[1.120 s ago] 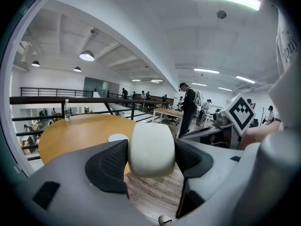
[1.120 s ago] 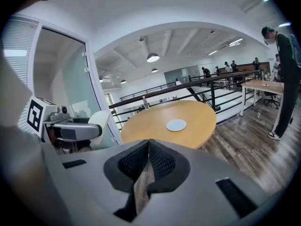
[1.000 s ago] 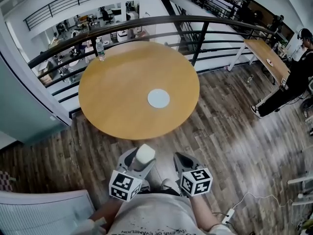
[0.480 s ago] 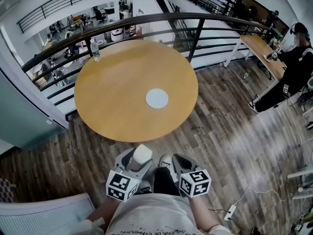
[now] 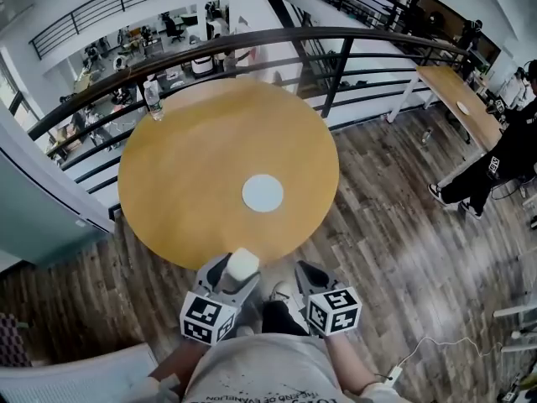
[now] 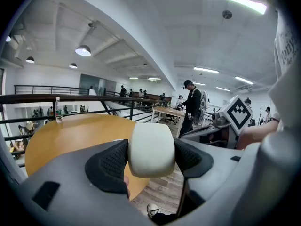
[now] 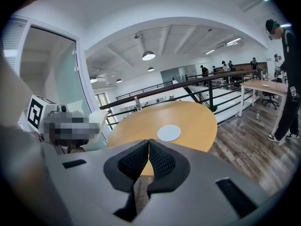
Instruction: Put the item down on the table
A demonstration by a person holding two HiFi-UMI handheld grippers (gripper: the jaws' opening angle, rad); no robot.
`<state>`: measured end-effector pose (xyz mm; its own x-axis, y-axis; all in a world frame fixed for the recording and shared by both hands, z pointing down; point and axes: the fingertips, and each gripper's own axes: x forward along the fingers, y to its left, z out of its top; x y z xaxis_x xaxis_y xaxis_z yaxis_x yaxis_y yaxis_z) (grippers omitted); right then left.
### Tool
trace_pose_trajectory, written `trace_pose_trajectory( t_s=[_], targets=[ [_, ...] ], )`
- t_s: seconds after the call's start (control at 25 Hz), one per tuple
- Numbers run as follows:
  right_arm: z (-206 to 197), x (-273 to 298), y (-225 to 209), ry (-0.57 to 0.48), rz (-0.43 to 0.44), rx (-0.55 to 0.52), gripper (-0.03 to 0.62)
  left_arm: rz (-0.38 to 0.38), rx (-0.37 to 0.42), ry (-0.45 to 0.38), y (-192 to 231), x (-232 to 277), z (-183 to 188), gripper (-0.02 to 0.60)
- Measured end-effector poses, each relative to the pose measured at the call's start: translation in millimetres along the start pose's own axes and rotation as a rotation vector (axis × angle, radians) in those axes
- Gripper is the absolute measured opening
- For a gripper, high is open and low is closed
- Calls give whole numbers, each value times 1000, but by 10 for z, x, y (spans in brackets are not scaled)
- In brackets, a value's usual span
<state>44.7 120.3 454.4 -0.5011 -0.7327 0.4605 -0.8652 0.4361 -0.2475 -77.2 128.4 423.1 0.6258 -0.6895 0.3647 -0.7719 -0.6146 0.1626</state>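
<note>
While clamped between the jaws of the left gripper [image 5: 241,272], item [image 6: 151,149] held in the air by the near edge of the round table [image 5: 185,175].
Off-white, smooth, rounded block, squeezed on both sides by black pads [image 6: 110,161]; right gripper [image 7: 148,160] closed on nothing.

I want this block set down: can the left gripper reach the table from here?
Probably yes: the left gripper, shut on the white block, is at the near edge of the table, with nothing in between.
</note>
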Motion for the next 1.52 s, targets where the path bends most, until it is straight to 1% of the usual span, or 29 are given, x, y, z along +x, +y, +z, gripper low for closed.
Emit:
trace_pose_trajectory(
  t_s=[0.16,0.32,0.48,0.68,0.88,1.08,1.24,1.36,1.52],
  targets=[
    [243,206,-332,0,7,-2,26,24,0,-14,122,300,217,322],
    [439,371,-552,-4,32,-8,26,51,-20,-13,220,553,353,322],
    [546,544,-761,11,59,-11,26,71,-36,-18,292,836,489,322],
    [652,640,-954,25,86,-17,26,84,-56,-21,284,1087,608,322],
    [728,786,-1058,40,89,-20,26,95,-62,-15,392,1230,654,322],
    [794,866,-1099,41,53,-21,26,78,-49,1,485,1283,714,322],
    [816,919,-1038,37,38,-17,26,50,-26,25,568,1325,732,322],
    [797,991,-1080,48,12,-28,26,38,-1,31,642,1362,764,322],
    [806,1060,-1089,50,-1,-9,26,34,-1,49,755,1397,731,322]
  ],
)
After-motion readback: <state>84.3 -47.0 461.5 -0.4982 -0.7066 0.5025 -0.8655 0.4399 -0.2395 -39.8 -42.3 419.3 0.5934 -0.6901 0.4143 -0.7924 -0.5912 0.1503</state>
